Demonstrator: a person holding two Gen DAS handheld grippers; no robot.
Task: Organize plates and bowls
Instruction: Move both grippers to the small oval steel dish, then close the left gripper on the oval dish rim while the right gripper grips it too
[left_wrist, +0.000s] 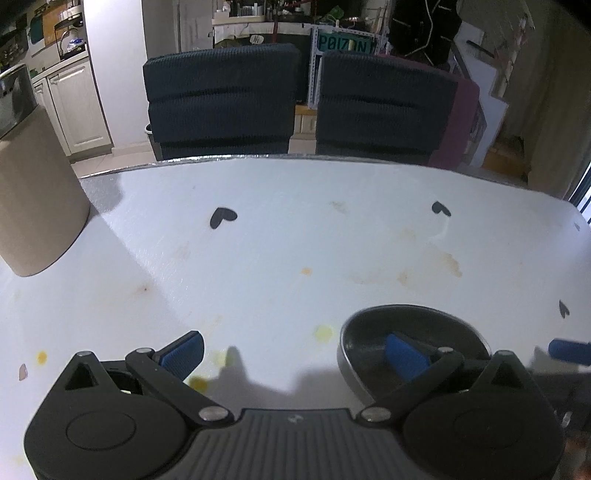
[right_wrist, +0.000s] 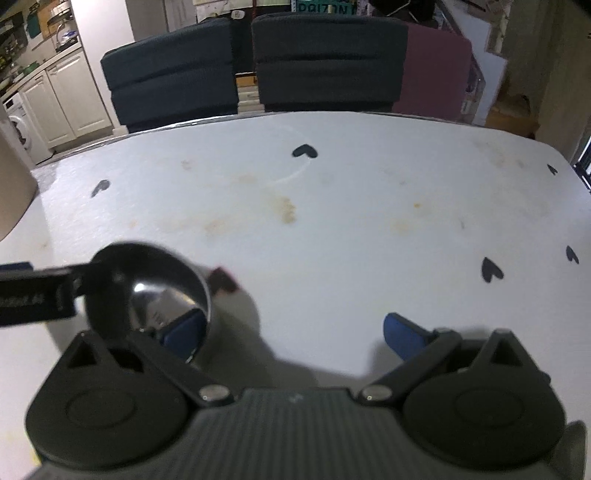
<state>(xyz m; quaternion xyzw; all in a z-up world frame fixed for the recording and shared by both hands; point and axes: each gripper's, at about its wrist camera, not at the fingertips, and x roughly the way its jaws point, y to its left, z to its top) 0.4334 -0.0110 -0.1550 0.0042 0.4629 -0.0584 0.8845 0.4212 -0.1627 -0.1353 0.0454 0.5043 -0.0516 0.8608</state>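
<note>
A dark, shiny metal bowl (left_wrist: 406, 321) stands upright on the white, stained table (left_wrist: 258, 258). My left gripper (left_wrist: 293, 354) is open, and its right blue fingertip (left_wrist: 404, 356) hangs over the inside of the bowl. In the right wrist view the same bowl (right_wrist: 147, 280) lies at the lower left. My right gripper (right_wrist: 293, 338) is open too, with its left blue fingertip (right_wrist: 184, 336) down inside the bowl. The left gripper's finger (right_wrist: 33, 291) reaches the bowl's far left rim. Neither gripper holds anything. No plates are in view.
A beige cylinder (left_wrist: 37, 206) stands at the table's left. Two dark padded chairs (left_wrist: 221, 99) (left_wrist: 388, 107) line the far edge, one draped in maroon cloth (right_wrist: 436, 66). Black heart marks (right_wrist: 304, 151) dot the table. A small dark red scrap (right_wrist: 223, 280) lies beside the bowl.
</note>
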